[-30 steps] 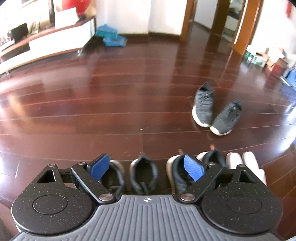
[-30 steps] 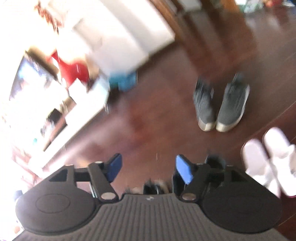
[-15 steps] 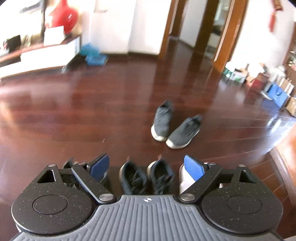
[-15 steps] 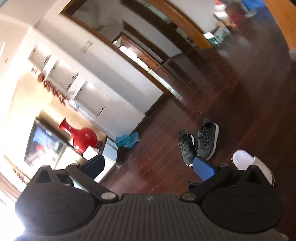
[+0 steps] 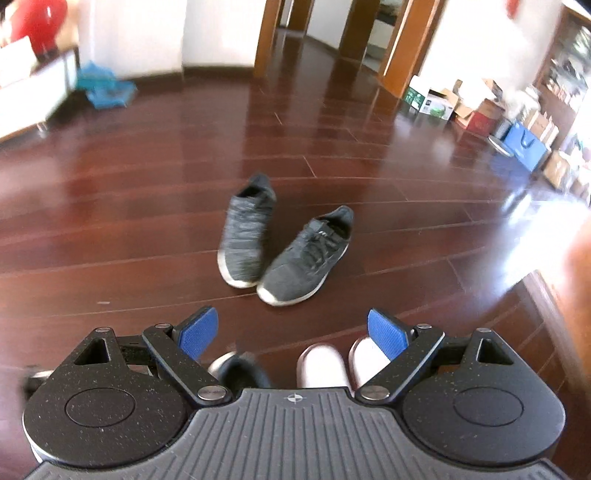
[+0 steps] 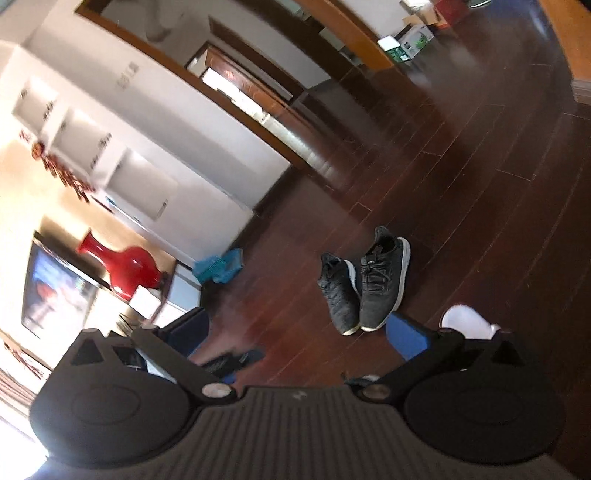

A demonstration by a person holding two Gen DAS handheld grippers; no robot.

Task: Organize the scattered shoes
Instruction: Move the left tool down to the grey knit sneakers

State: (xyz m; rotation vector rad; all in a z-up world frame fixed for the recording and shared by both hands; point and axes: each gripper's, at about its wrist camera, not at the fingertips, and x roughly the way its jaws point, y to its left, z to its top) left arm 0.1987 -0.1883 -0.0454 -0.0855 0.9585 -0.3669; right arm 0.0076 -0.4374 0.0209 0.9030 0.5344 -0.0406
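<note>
Two grey sneakers lie loose on the dark wood floor, toes toward me: a knit one (image 5: 245,236) on the left and a laced one (image 5: 308,258) angled beside it. My left gripper (image 5: 291,330) hangs open just short of them, holding nothing. Below its fingers show a dark shoe (image 5: 240,371) and a pair of white slippers (image 5: 323,365). In the tilted right wrist view the same knit sneaker (image 6: 338,293) and laced sneaker (image 6: 384,282) sit ahead of my open, empty right gripper (image 6: 299,332), with a white slipper (image 6: 467,321) at its right finger.
A low white TV cabinet (image 5: 26,107) with a red vase (image 6: 123,264) stands far left, a blue basket (image 5: 105,90) beside it. Boxes and bags (image 5: 480,110) line the right wall. Doorways (image 5: 325,33) open at the back.
The left gripper has swung right along the row of shoes, so the grey sneakers now sit centred and closer. The right gripper tilted upward and sideways. Both stayed open.
</note>
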